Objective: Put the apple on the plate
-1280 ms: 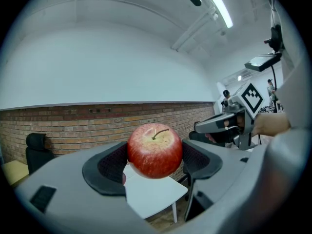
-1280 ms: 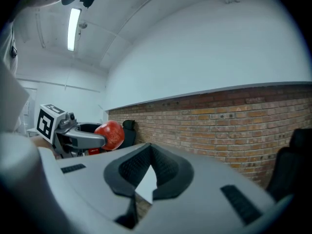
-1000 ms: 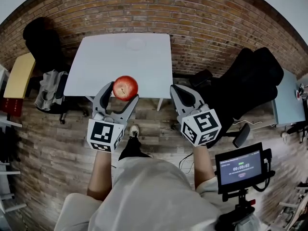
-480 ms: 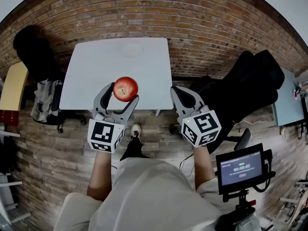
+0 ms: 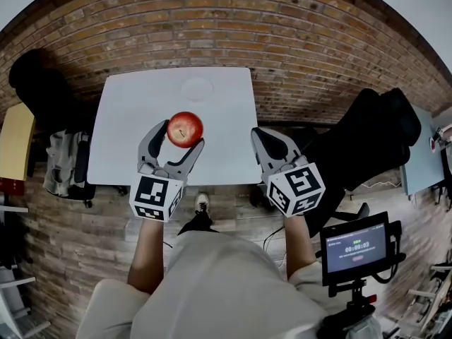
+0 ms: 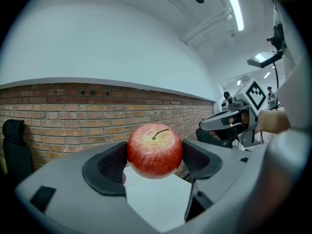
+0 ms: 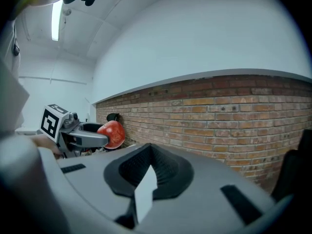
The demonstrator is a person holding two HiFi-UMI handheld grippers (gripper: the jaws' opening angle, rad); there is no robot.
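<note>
A red apple (image 5: 185, 129) is clamped between the two jaws of my left gripper (image 5: 176, 134), held in the air above the near part of a white table (image 5: 134, 119). In the left gripper view the apple (image 6: 155, 150) sits stem up between the dark pads. A pale round plate (image 5: 197, 88) lies near the table's far edge, beyond the apple. My right gripper (image 5: 264, 138) hovers at the table's near right corner, jaws together and holding nothing. The right gripper view shows the apple (image 7: 111, 133) off to its left.
A brick wall (image 5: 282, 41) runs behind the table. A black chair (image 5: 35, 83) and a wooden cabinet (image 5: 13, 143) stand left. A black seat (image 5: 367, 136) stands right. A small monitor (image 5: 353, 249) on a stand is by my right side.
The table has drawn closer and lower in the head view, so both grippers now hang over its near edge. The apple stays held in the left gripper.
</note>
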